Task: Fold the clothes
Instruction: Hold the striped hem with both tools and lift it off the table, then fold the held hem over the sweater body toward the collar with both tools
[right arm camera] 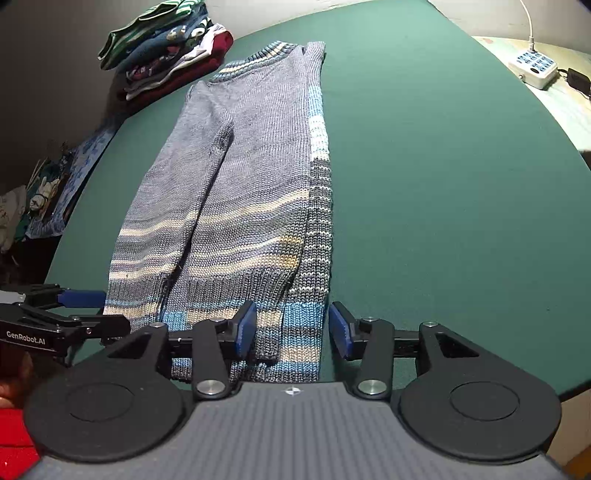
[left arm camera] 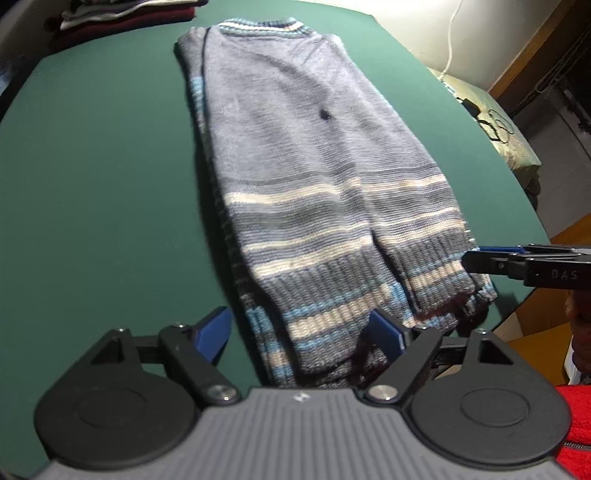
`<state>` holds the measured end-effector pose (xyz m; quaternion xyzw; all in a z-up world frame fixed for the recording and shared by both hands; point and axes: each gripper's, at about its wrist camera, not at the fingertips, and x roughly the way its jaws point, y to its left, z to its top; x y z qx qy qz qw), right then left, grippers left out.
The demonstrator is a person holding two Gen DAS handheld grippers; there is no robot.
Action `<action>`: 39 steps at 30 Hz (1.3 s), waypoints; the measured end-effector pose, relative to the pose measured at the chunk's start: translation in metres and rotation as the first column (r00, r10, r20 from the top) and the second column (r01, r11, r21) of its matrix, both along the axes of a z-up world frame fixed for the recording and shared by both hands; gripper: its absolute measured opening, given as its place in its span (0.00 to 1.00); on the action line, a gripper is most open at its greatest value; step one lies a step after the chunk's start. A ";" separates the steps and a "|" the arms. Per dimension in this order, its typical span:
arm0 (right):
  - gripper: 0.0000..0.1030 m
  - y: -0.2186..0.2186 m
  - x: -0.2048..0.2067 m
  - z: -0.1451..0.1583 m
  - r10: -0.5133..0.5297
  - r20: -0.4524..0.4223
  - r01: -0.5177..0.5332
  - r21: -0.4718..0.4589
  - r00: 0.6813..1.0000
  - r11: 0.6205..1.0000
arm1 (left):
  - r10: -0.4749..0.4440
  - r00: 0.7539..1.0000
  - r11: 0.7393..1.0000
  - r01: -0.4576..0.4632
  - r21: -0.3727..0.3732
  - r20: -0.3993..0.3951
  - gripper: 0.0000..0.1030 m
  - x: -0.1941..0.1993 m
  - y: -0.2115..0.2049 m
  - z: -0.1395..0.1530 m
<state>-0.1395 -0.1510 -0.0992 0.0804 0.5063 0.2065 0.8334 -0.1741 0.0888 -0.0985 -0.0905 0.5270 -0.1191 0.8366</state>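
A grey-blue striped knit sweater [left arm camera: 295, 147] [right arm camera: 240, 177] lies lengthwise on the green table [left arm camera: 92, 184] [right arm camera: 443, 184], sleeves folded in, collar far, ribbed hem near. My left gripper [left arm camera: 303, 332] stands open and straddles the hem's left part; its left pad [left arm camera: 218, 330] is clear of the fabric. In the right wrist view the left gripper [right arm camera: 107, 312] sits at the hem's left corner. My right gripper [right arm camera: 291, 328] is open around the hem's right corner, with the knit lying between its blue pads [right arm camera: 340, 328]. The right gripper [left arm camera: 469, 258] also reaches in from the right.
A stack of folded clothes [right arm camera: 170, 55] [left arm camera: 122, 18] sits at the table's far left. A white power strip [right arm camera: 532, 68] and cable [left arm camera: 452, 37] lie beyond the right edge. Loose garments [right arm camera: 37, 206] hang off the left side. A red sleeve [left arm camera: 576, 424] is close by.
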 end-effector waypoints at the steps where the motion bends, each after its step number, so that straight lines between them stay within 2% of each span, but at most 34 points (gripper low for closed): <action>1: 0.46 0.001 -0.001 0.000 0.012 0.002 -0.012 -0.004 1.000 1.000 | -0.008 1.000 1.000 0.008 -0.006 0.006 0.78 0.000 -0.002 0.000; 5: 0.44 0.006 -0.004 0.000 0.057 0.008 -0.056 -0.014 0.998 0.998 | -0.028 1.000 0.999 0.029 -0.018 0.013 0.79 0.000 -0.004 -0.001; 9: 0.36 0.004 -0.004 0.000 0.072 0.007 -0.071 -0.009 0.997 0.997 | -0.046 0.999 0.998 0.047 -0.037 0.007 0.78 0.000 -0.002 -0.001; 12: 0.34 0.000 -0.003 0.000 0.068 -0.013 -0.069 -0.014 0.998 0.998 | -0.040 0.999 0.998 0.040 -0.046 0.000 0.71 0.001 0.001 -0.001; 15: 0.34 -0.002 -0.003 0.000 0.059 -0.039 -0.060 -0.011 0.997 0.998 | -0.002 1.000 0.994 -0.001 -0.111 -0.025 0.70 0.002 0.014 -0.002; 19: 0.35 0.004 -0.004 0.000 0.069 -0.027 -0.069 -0.008 0.997 0.998 | -0.001 1.000 0.993 -0.003 -0.119 -0.030 0.75 0.005 0.013 -0.002; 21: 0.30 0.006 -0.003 -0.001 0.069 -0.016 -0.069 -0.004 0.997 0.998 | 0.007 1.000 0.993 -0.010 -0.121 -0.026 0.79 0.006 0.010 -0.002; 25: 0.27 0.010 -0.003 -0.001 0.078 0.000 -0.078 -0.017 0.997 0.997 | 0.002 1.000 0.996 -0.003 -0.088 -0.015 0.79 0.005 0.003 -0.001; 26: 0.26 0.010 -0.003 0.000 0.081 0.002 -0.081 -0.022 0.997 0.996 | 0.000 1.000 0.996 -0.002 -0.084 -0.016 0.78 0.005 0.004 -0.001; 28: 0.24 0.011 -0.004 0.001 0.091 0.004 -0.090 -0.035 0.996 0.995 | -0.004 1.000 0.998 0.002 -0.070 -0.027 0.64 0.004 0.007 0.001; 31: 0.23 0.008 -0.004 0.003 0.105 -0.002 -0.105 -0.051 0.995 0.993 | 0.004 0.999 0.997 -0.008 -0.082 -0.053 0.57 0.000 0.017 0.001; 33: 0.28 0.006 -0.002 0.001 0.095 -0.015 -0.096 -0.043 0.995 0.994 | 0.020 0.998 0.994 -0.026 -0.105 -0.061 0.59 0.000 0.022 0.000; 37: 0.31 0.007 -0.001 0.001 0.087 -0.023 -0.088 -0.031 0.996 0.996 | 0.073 0.995 0.975 -0.087 -0.206 -0.075 0.80 0.004 0.030 -0.004; 39: 0.31 0.008 0.000 0.001 0.083 -0.025 -0.084 -0.025 0.996 0.996 | 0.082 0.994 0.971 -0.094 -0.220 -0.067 0.79 0.006 0.029 -0.004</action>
